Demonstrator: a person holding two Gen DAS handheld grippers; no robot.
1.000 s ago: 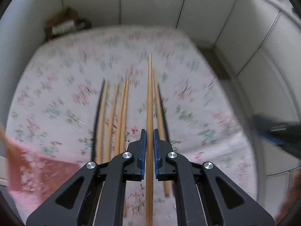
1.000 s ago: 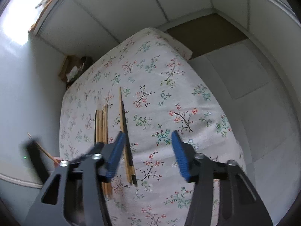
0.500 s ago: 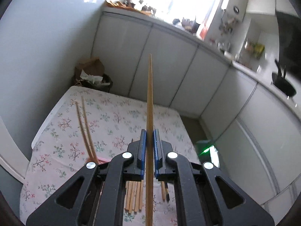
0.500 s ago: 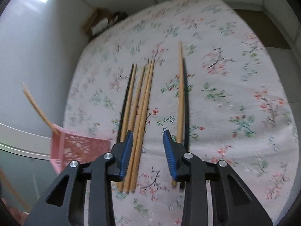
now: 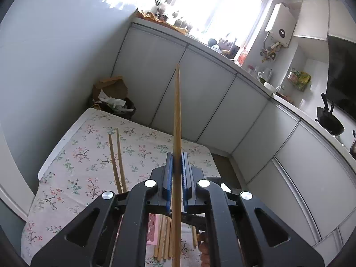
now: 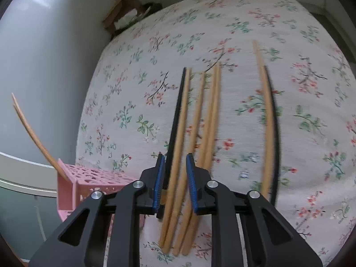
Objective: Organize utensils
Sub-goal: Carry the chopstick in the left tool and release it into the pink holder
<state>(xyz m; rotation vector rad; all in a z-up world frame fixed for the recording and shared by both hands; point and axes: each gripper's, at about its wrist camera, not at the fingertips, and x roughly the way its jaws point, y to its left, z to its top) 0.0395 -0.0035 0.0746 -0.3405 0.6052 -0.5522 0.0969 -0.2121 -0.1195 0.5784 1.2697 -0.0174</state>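
A: Where did things stand?

B: The left gripper (image 5: 176, 173) clamped one wooden chopstick (image 5: 177, 120) above the pink basket (image 6: 73, 184). The right gripper (image 6: 175, 178), jaws closing, straddled a black chopstick (image 6: 175, 120) and a wooden one on the floral tablecloth (image 6: 138, 71).

A: Best approach?

B: Probably centre on one stick before squeezing.

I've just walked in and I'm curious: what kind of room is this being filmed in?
Most likely a home kitchen. A countertop over white cabinets runs under a window, a black wok sits farther along, and chopsticks lie on a floral-clothed table.
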